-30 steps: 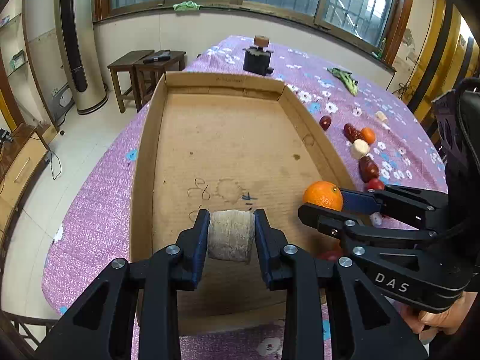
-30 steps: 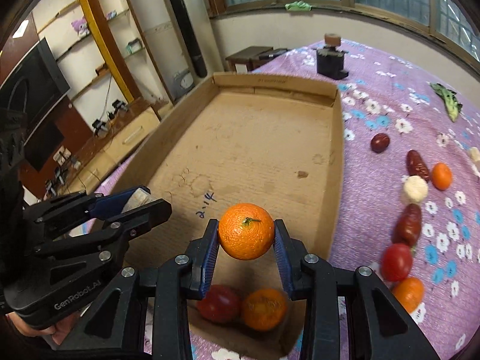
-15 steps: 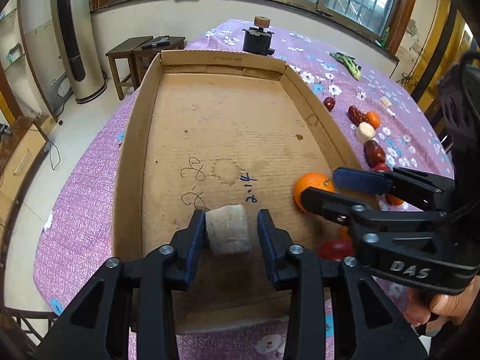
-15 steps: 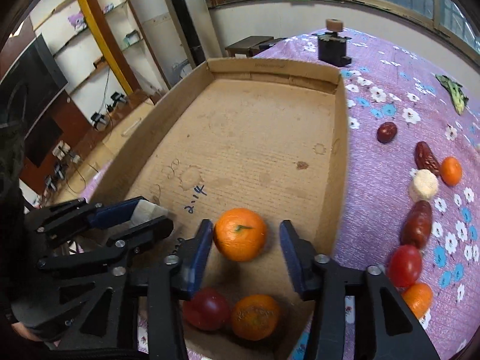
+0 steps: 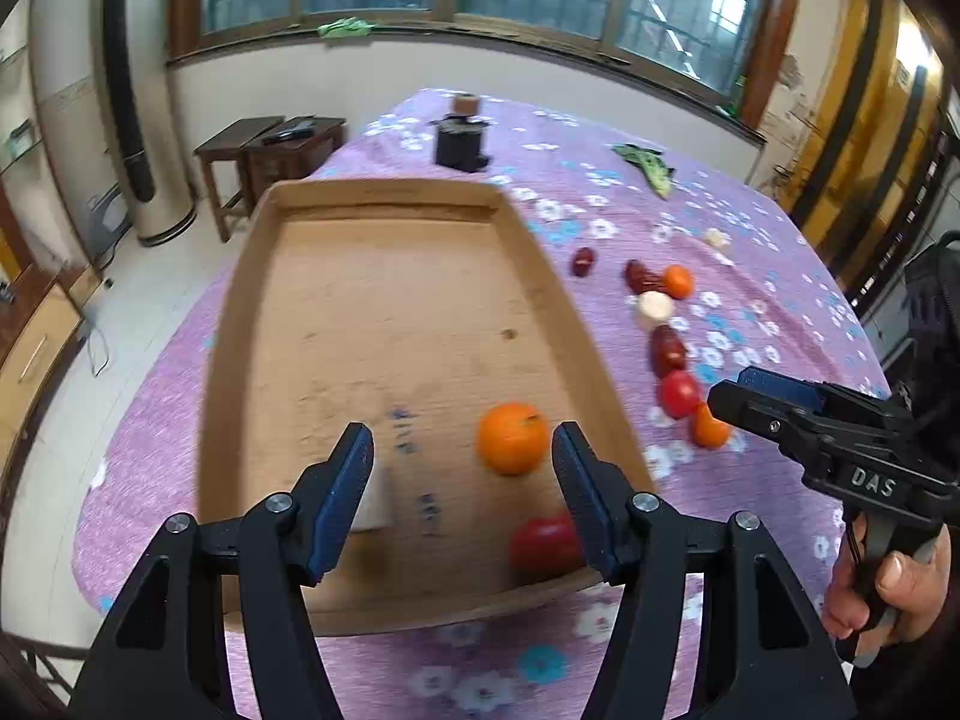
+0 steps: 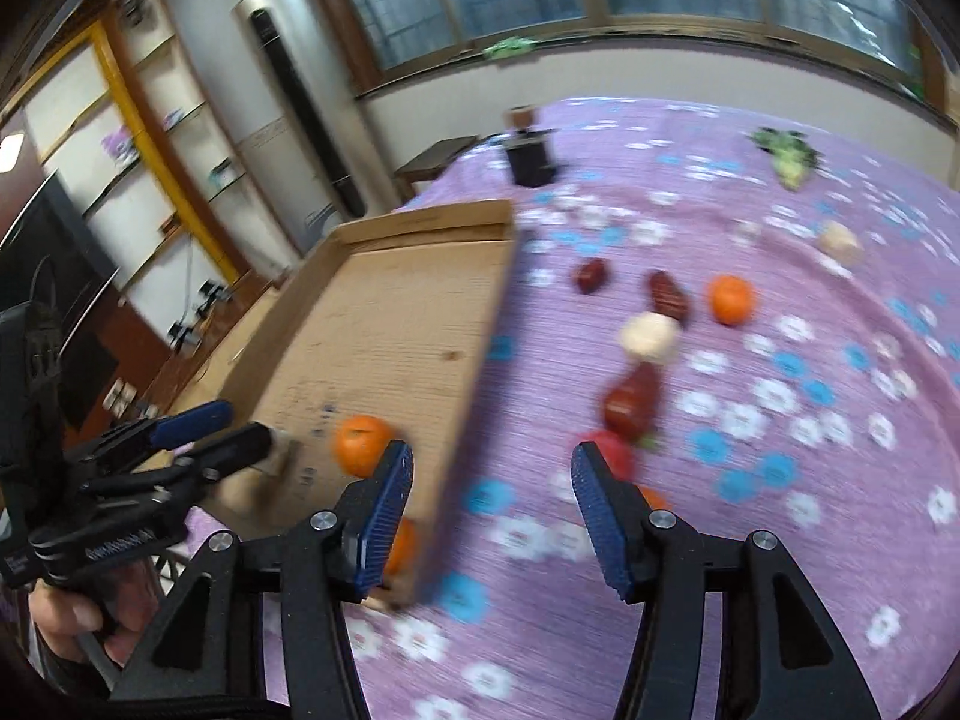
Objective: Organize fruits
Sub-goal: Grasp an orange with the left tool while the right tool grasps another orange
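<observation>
A shallow cardboard box [image 5: 384, 222] lies on the purple flowered table. An orange [image 5: 513, 437] and a red tomato [image 5: 543, 543] lie at its near right; the pale cylinder piece [image 5: 373, 504] lies at its near left, partly behind my left finger. My left gripper [image 5: 462, 492] is open and empty above the box's near end. My right gripper [image 6: 492, 510] is open and empty, over the cloth just right of the box [image 6: 384, 312]. The orange [image 6: 360, 444] also shows in the right wrist view. Loose fruit lies right of the box: a tomato [image 5: 678, 393], an orange [image 5: 708, 427], dates [image 5: 667, 349].
Further right on the cloth are a white piece [image 6: 648, 333], a small orange [image 6: 731, 299], dark dates [image 6: 667, 294] and a green vegetable [image 6: 789, 162]. A black object [image 5: 461, 141] stands beyond the box's far end. The table's left edge drops to the floor.
Both grippers opened and let go: the pale piece and the orange now lie in the box. Both grippers pulled back, and the right one swung right over the cloth.
</observation>
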